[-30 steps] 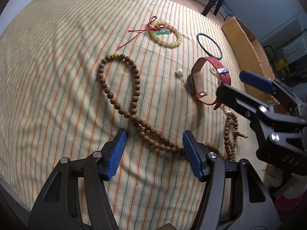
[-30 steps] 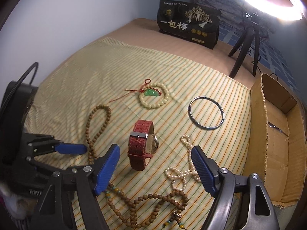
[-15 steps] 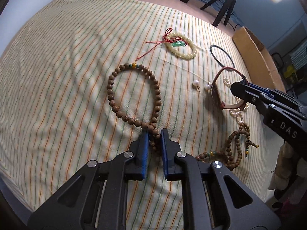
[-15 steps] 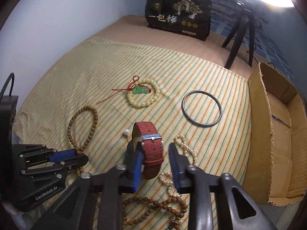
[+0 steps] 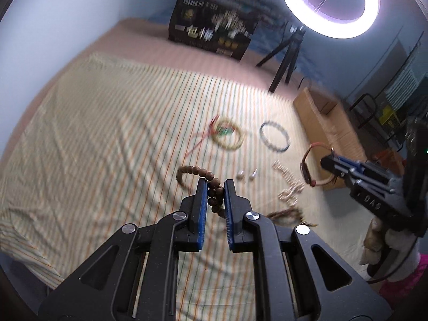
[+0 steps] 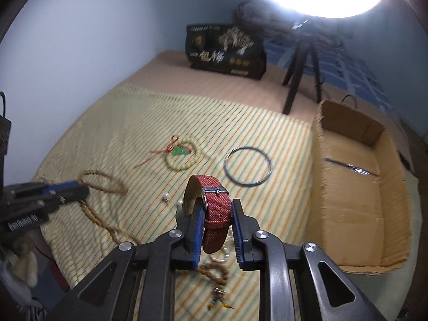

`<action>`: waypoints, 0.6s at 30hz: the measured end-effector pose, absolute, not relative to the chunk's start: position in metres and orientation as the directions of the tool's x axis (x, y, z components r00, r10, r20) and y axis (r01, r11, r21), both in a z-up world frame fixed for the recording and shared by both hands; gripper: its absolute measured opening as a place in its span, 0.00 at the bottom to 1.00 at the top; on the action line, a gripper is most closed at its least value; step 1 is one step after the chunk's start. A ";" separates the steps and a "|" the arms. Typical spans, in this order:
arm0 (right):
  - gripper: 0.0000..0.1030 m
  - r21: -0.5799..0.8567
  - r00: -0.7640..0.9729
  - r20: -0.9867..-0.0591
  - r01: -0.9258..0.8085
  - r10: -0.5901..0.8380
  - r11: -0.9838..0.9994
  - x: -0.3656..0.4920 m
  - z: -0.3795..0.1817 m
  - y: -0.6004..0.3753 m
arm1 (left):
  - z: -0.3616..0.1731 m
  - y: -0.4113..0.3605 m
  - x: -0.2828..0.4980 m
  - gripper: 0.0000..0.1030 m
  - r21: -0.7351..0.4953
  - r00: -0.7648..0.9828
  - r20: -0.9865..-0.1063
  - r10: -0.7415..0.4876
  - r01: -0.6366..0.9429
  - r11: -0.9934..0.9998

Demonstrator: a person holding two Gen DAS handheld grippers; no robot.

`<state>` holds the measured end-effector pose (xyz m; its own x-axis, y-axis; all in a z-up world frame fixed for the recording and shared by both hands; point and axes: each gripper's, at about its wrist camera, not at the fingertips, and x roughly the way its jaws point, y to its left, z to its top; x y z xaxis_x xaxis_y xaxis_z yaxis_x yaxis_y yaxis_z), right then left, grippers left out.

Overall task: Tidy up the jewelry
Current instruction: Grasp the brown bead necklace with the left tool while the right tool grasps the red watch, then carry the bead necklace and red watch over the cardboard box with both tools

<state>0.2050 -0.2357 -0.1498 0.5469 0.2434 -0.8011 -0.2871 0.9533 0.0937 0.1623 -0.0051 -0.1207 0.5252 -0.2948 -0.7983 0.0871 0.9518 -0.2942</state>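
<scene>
Both pickups look made, and nothing appears sorted yet. The left gripper [image 5: 216, 187] has its jaws nearly closed on the brown wooden bead strand [image 5: 214, 191], whose beads sit pinched between the blue pads while the rest loops off toward 10 o'clock and trails down to the striped cloth [image 5: 107, 133]. The right gripper [image 6: 216, 214] is clamped on the red watch [image 6: 216, 206], pads pressing either side of the woven strap, the buckle just above them and the band arching up toward 11 o'clock. The cardboard box [image 6: 358, 187] stands open at 3 o'clock of that gripper — probably where things are meant to go, though only a dark strip on its floor shows inside. Left on the cloth in the right wrist view: the cream bead bracelet [image 6: 183, 157] with its green charm and red cord at 11 o'clock, the dark bangle [image 6: 248, 165] at 1 o'clock, two small pearl pieces [image 6: 166, 195] at 9 o'clock, a pale pearl strand partly hidden under the jaws, and another coil of brown beads [image 6: 214, 272] at 6 o'clock. So I judge the task barely begun — two items lifted, at least five still to go.
</scene>
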 end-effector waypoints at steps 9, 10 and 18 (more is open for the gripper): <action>0.18 0.072 0.625 -0.749 -0.252 0.219 0.965 0.190 -0.105 -0.265 | -0.059 -0.013 0.169 0.10 -0.323 0.582 -0.733 -0.352 0.157 0.933; 0.18 0.069 0.631 -0.745 -0.250 0.216 0.966 0.189 -0.100 -0.268 | -0.052 -0.015 0.171 0.10 -0.322 0.589 -0.725 -0.357 0.168 0.932; 0.18 0.058 0.674 -0.713 -0.215 0.192 0.975 0.184 -0.073 -0.293 | -0.002 -0.033 0.179 0.10 -0.323 0.621 -0.671 -0.407 0.249 0.913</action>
<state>0.1841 -0.2934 -0.0733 0.6744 0.1916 -0.7131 -0.2152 0.9748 0.0584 0.1793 -0.0325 -0.0020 0.6205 -0.4066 -0.6705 0.2495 0.9130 -0.3228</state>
